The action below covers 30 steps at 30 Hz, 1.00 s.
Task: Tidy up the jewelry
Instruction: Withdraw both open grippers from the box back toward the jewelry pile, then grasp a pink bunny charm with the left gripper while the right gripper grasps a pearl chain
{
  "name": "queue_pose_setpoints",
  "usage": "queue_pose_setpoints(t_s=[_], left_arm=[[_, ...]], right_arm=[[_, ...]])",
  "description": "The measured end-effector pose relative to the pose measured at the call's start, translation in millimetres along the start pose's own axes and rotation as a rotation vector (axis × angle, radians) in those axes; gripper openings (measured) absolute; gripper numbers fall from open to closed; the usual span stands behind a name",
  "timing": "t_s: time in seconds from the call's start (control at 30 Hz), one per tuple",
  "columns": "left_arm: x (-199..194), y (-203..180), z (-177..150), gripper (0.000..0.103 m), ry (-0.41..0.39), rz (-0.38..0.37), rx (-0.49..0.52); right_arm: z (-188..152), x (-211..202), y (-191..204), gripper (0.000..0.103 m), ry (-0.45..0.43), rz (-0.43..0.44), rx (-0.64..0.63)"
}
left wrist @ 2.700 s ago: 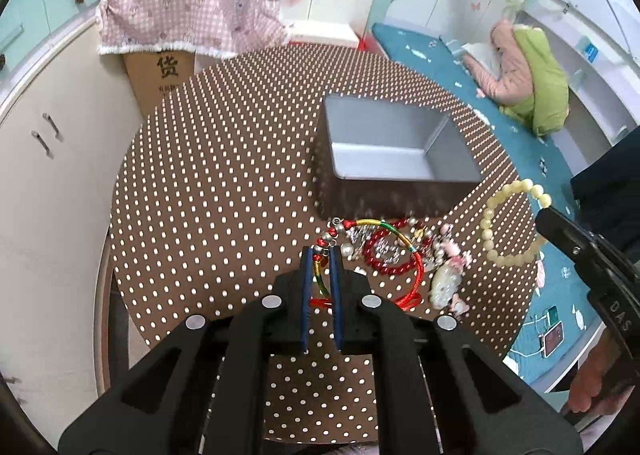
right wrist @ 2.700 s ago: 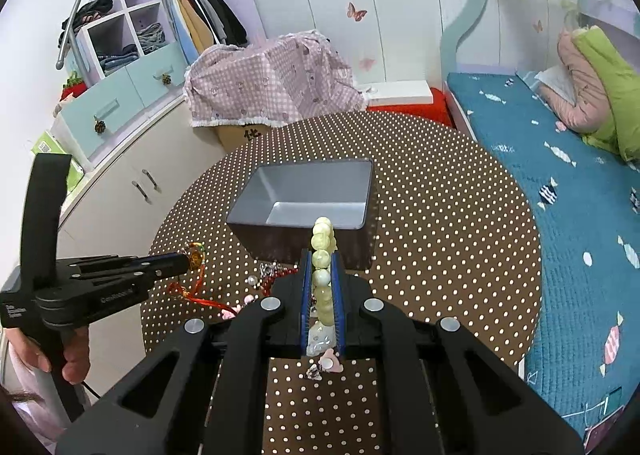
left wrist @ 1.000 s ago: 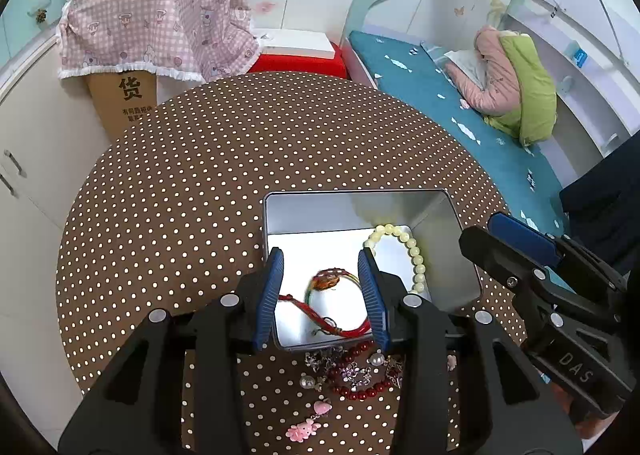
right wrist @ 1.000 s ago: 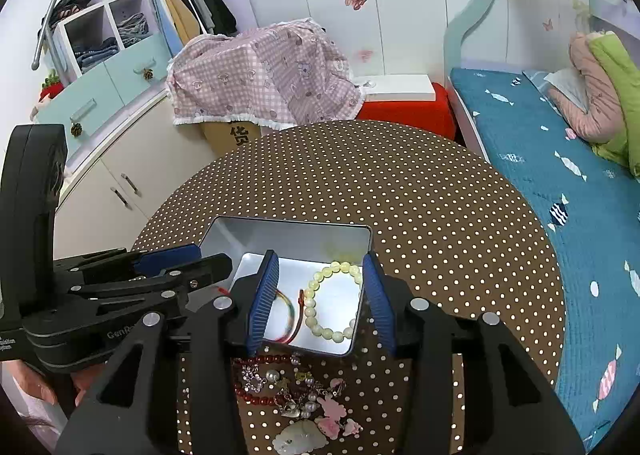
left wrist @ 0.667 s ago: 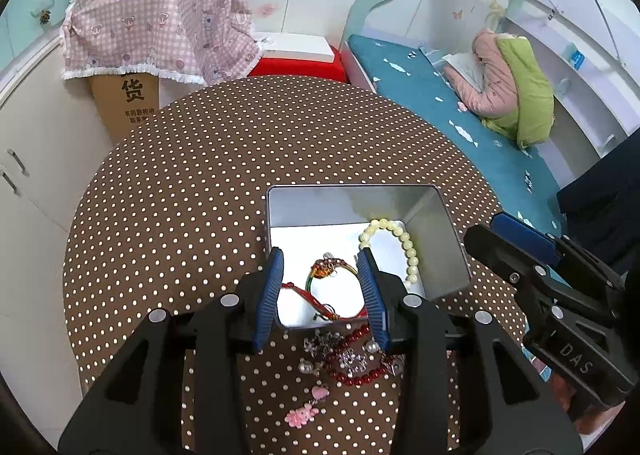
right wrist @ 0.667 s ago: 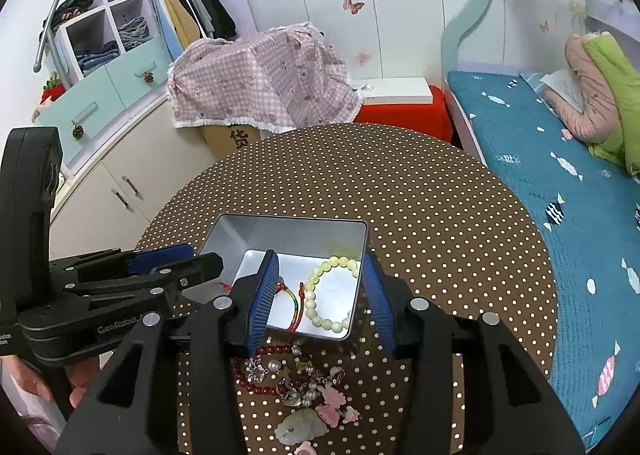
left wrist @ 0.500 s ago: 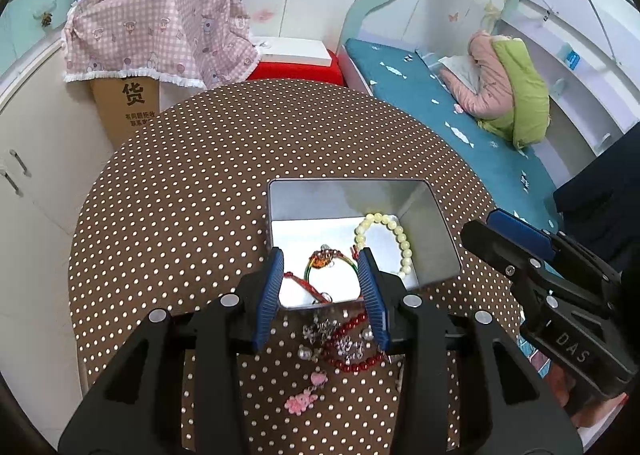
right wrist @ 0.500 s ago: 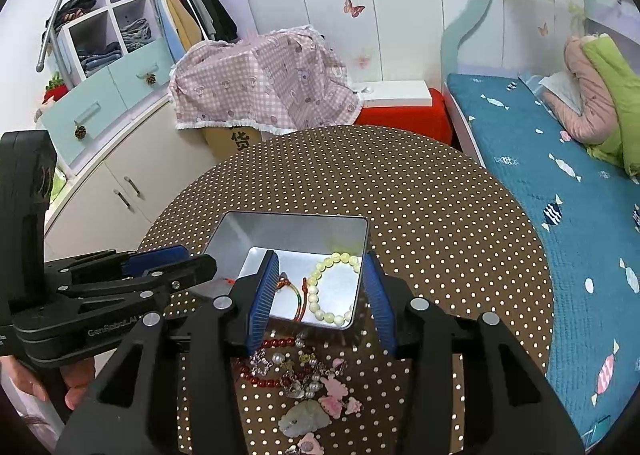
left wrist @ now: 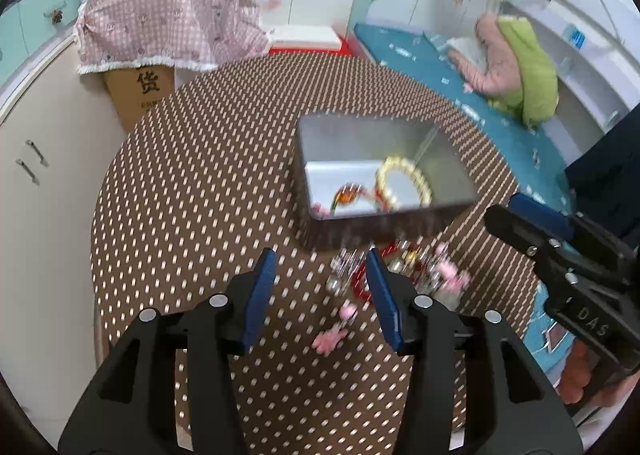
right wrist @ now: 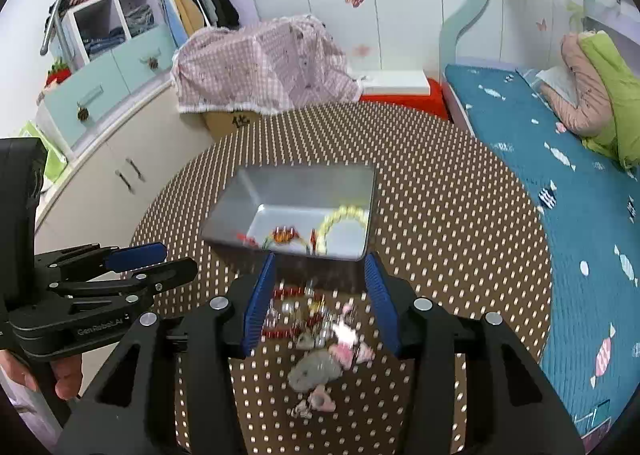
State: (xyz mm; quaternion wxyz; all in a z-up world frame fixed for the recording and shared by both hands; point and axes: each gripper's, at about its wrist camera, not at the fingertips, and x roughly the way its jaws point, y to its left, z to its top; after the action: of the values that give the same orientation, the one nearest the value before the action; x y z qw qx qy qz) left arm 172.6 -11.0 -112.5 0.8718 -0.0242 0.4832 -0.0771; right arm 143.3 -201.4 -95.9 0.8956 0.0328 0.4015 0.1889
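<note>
Both the left gripper [left wrist: 320,275] and right gripper [right wrist: 318,287] are opening, empty, above loose jewelry [right wrist: 316,323] beside the tin [left wrist: 452,163] on the table [left wrist: 200,175].

You had a grey metal tin [left wrist: 384,135] with a dull sheen, set on a matt brown dotted cloth [left wrist: 200,195]. Your bead bracelet [left wrist: 404,185] in it looked glossy and pale. Your left gripper [left wrist: 318,291] was matt black plastic with smooth blue pads [left wrist: 260,291]; a pink checked cloth [right wrist: 264,63] draped a cardboard box [left wrist: 140,95]
</note>
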Motion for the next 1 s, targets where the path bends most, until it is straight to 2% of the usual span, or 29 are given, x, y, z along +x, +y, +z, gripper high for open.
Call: queue_pose_setpoints(t_s=[0.17, 0.33, 0.63, 0.77, 0.93, 1.0], left_arm=[[17.4, 3.3, -24.0, 0.048, 0.074, 0.01, 0.006], [36.1, -4.6, -40.0, 0.048, 0.121, 0.002, 0.063], [51.3, -19.7, -44.9, 0.047, 0.116, -0.022, 0.095], [54.4, -25.6, -43.2, 0.025, 0.118, -0.012, 0.115], [54.3, -22.4, -35.3, 0.011, 0.126, -0.013, 0.12], [55.1, -18.8, -34.0, 0.011, 0.125, 0.001, 0.12]], right_arm=[[-20.5, 10.0, 3.6, 0.045, 0.061, -0.01, -0.005], [-34.9, 19.1, 6.4, 0.045, 0.104, -0.029, -0.008], [-46.1, 34.6, 12.9, 0.045, 0.153, -0.036, -0.033], [-46.8, 38.6, 14.2, 0.045, 0.163, -0.03, -0.038], [-46.7, 40.9, 14.9, 0.045, 0.169, -0.026, -0.04], [-46.1, 41.6, 14.5, 0.045, 0.17, -0.024, -0.04]])
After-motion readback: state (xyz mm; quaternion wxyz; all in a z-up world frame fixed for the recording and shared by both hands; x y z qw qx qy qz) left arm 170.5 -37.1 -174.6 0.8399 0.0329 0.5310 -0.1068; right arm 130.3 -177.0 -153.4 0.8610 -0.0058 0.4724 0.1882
